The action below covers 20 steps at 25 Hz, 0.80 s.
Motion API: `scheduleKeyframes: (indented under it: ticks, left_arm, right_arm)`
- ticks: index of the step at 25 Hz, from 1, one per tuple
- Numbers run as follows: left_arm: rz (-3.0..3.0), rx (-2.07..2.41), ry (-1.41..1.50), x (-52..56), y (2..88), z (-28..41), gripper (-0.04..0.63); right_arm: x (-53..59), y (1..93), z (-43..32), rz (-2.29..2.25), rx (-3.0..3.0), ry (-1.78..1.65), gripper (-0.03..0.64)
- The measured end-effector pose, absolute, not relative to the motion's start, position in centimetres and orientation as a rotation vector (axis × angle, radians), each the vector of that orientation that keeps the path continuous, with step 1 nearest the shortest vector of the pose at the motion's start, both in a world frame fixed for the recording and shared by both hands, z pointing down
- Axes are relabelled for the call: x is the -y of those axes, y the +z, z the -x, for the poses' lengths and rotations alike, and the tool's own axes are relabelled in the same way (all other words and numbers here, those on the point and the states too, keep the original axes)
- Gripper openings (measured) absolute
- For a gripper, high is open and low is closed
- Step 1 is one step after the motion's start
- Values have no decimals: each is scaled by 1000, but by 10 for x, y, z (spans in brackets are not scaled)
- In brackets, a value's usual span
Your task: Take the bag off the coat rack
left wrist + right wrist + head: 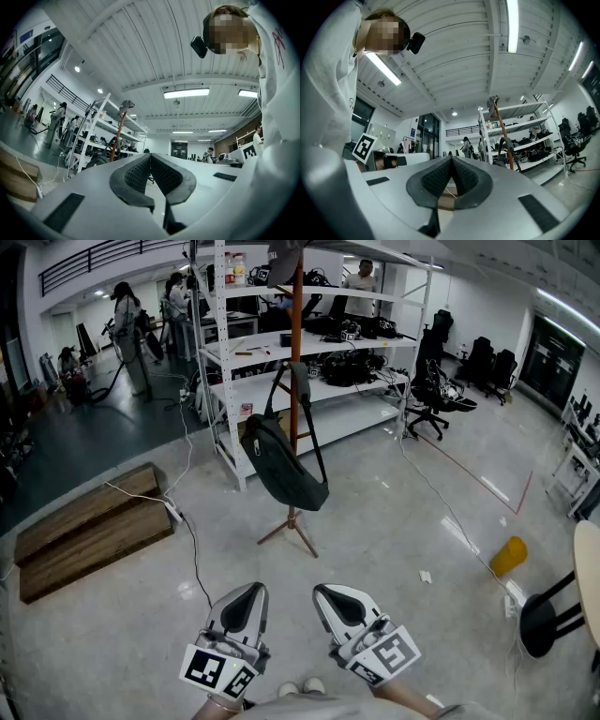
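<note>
A dark sling bag (281, 468) hangs by its strap from an orange coat rack pole (295, 343) that stands on a tripod foot in mid-floor. The rack pole (117, 138) shows far off in the left gripper view, and the pole (503, 133) with the bag also shows in the right gripper view. My left gripper (246, 592) and right gripper (330, 592) are held low and close to my body, well short of the rack. Both are shut with nothing between their jaws.
White metal shelving (319, 343) loaded with gear stands just behind the rack. Wooden pallets (89, 531) lie on the floor at left with a white cable (183, 521) running past. A yellow object (507, 556) and a black stool (548, 615) are at right. Office chairs and several people are at the back.
</note>
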<state>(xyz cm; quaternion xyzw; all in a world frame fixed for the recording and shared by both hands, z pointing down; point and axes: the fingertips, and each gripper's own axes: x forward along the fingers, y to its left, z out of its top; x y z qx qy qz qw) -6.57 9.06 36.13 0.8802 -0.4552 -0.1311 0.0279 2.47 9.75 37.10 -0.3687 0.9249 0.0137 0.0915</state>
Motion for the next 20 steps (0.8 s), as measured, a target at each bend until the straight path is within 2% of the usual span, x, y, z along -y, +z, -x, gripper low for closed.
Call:
scheduleKeyframes:
  ticks: [9,20]
  left_arm:
    - [-2708,1396,-410,-94,359,57,18]
    - [-2708,1409,-397,-92,355,42,18]
  right_arm:
    - [-98,369,-34,1070,-2725,-24,18]
    - [-99,360,-45,1062,-2749,63,20]
